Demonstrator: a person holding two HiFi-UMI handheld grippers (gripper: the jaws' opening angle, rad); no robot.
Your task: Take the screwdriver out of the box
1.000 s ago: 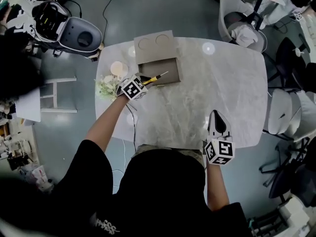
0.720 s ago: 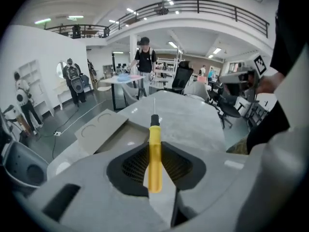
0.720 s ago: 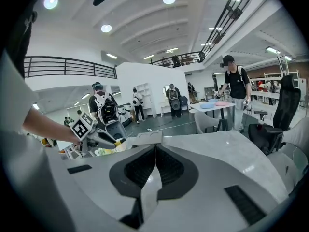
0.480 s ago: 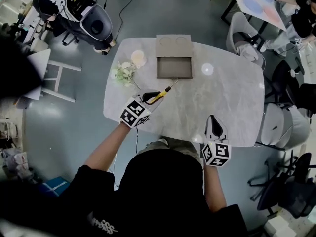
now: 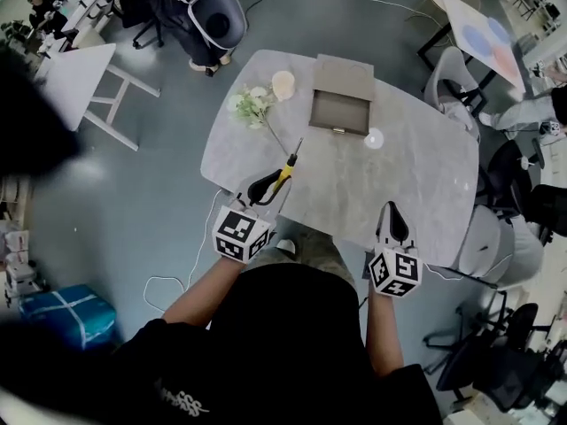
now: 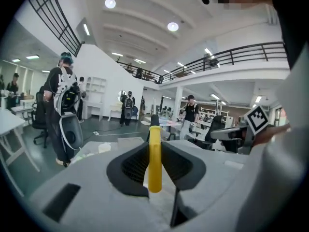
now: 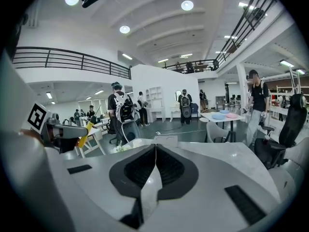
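My left gripper (image 5: 268, 186) is clamped on the yellow handle of the screwdriver (image 6: 154, 153). Its shaft juts straight ahead of the jaws, clear of the box (image 5: 338, 112), which sits well ahead on the table (image 5: 416, 175). I judge the tool light, stiff and slightly slick, so mid-handle is the best hold. My right gripper (image 7: 154, 166) is closed on nothing. I count one screwdriver, one box and two grippers.

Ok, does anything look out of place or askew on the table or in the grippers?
Nothing stands out. The left gripper clamps the screwdriver by its yellow handle, clear of the open box, which sits flat on the table with nothing spilled. The right gripper is shut and empty.
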